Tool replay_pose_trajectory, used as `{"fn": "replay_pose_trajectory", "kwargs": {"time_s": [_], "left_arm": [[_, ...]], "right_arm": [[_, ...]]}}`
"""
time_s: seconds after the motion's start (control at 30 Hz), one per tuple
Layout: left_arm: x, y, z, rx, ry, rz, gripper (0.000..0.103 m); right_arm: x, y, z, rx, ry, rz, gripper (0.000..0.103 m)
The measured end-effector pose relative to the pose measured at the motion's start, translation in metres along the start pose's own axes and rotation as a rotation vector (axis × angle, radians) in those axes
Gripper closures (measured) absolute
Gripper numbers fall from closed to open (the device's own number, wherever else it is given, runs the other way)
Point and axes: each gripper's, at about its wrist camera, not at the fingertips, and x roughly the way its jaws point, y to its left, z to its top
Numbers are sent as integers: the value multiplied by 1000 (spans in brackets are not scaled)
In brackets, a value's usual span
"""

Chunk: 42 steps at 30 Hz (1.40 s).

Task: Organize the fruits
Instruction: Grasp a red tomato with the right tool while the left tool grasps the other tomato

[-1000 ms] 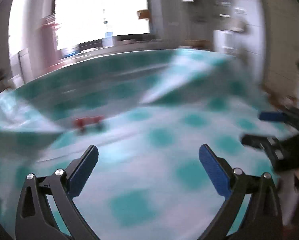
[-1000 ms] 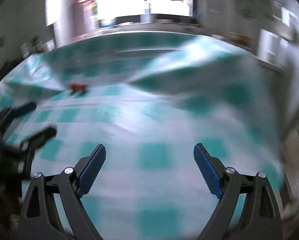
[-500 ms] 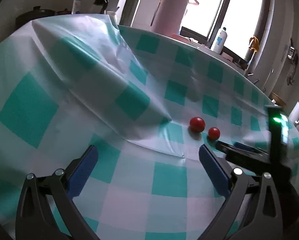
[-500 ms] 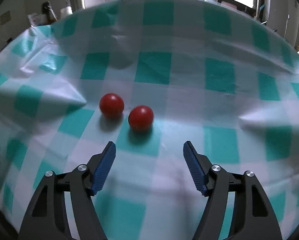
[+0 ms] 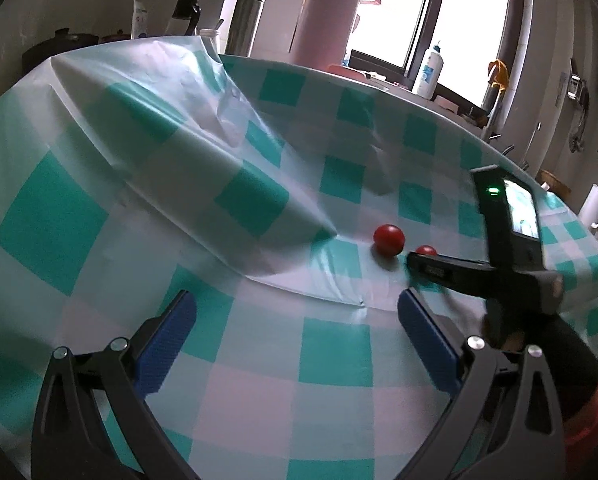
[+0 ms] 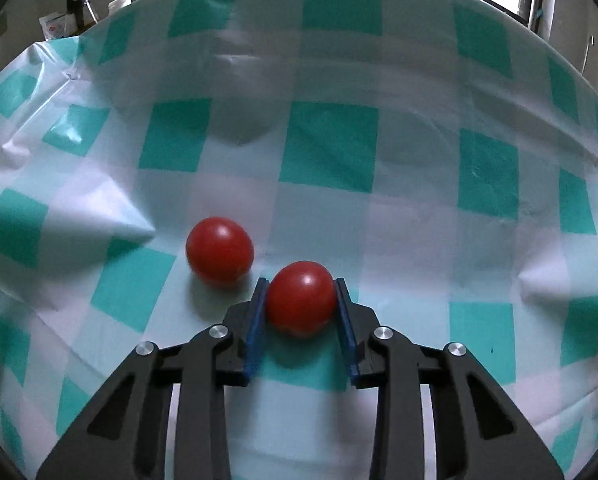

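A kitchen table draped in a teal-and-white checked plastic tablecloth fills both views, its far left portion heaped into a tall loose fold; beyond the far edge stand a pink thermos jug, a steel flask and a white pump bottle at a bright window. Any lettering on these is too small to read. The left gripper hangs over bare cloth on the near side of the fold, tilted downward, its blue-padded jaws spread wide with nothing between them. The right gripper, angled steeply down to the cloth, has its blue pads clenched on either side of a cherry tomato that sits on the tablecloth. A second cherry tomato lies just beside it, toward the fold's pointed tip, apart from the pads. Flat open cloth stretches beyond both tomatoes to the far table edge.
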Motion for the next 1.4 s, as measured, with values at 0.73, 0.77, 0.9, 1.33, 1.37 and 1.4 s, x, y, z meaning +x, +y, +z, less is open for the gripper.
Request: {"fn": "replay_pose_trajectory", "kwargs": {"time_s": [0.73, 0.77, 0.9, 1.33, 1.37, 1.4], "left_arm": [[164, -133, 46, 328, 242, 71, 18], [170, -134, 45, 333, 250, 73, 18], [191, -135, 47, 350, 300, 49, 26], [173, -123, 38, 318, 258, -43, 65], [169, -122, 36, 315, 254, -45, 65], [162, -121, 33, 312, 247, -50, 65]], "right_arm": [[-128, -76, -123, 147, -193, 165, 71], [-130, -78, -125, 150, -200, 169, 71], [-133, -82, -128, 162, -210, 182, 71], [-133, -80, -137, 178, -188, 166, 71], [-132, -79, -138, 179, -183, 163, 71], [-132, -77, -138, 177, -178, 160, 71]]}}
